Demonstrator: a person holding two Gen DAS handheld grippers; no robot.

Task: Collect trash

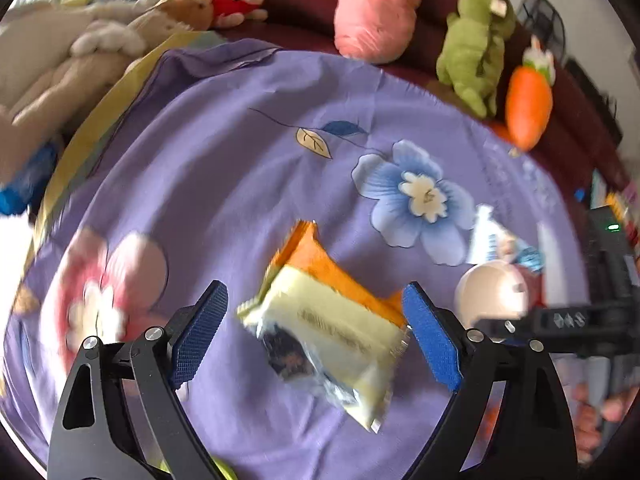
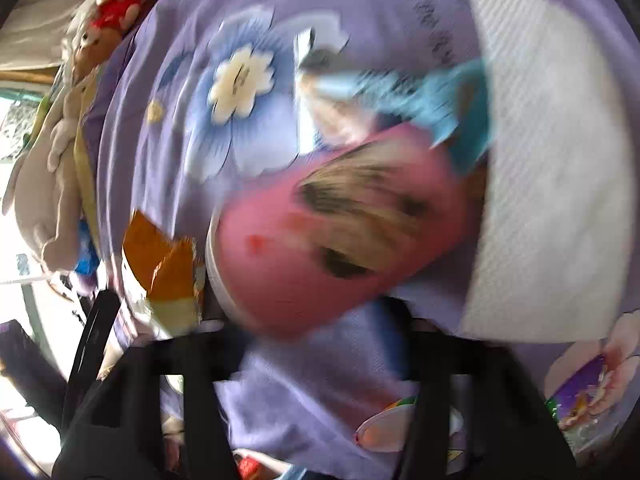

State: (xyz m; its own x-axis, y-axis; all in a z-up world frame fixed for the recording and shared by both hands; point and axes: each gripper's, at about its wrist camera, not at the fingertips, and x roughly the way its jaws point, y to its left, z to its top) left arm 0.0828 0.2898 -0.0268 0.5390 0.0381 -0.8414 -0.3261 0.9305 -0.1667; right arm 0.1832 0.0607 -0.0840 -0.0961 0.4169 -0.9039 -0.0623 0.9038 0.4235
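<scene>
Snack wrapper (image 1: 324, 320), orange and cream, lies on the purple flowered cloth (image 1: 224, 152) between the pads of the left gripper (image 1: 316, 332), whose jaws stand wide and do not press it. Its long axis runs slantwise, from the blue flower (image 1: 416, 196) down toward the camera. The left hand is nearer. The right gripper (image 2: 312, 344) is blurred against a pink cup (image 2: 320, 236); its grip cannot be judged.
</scene>
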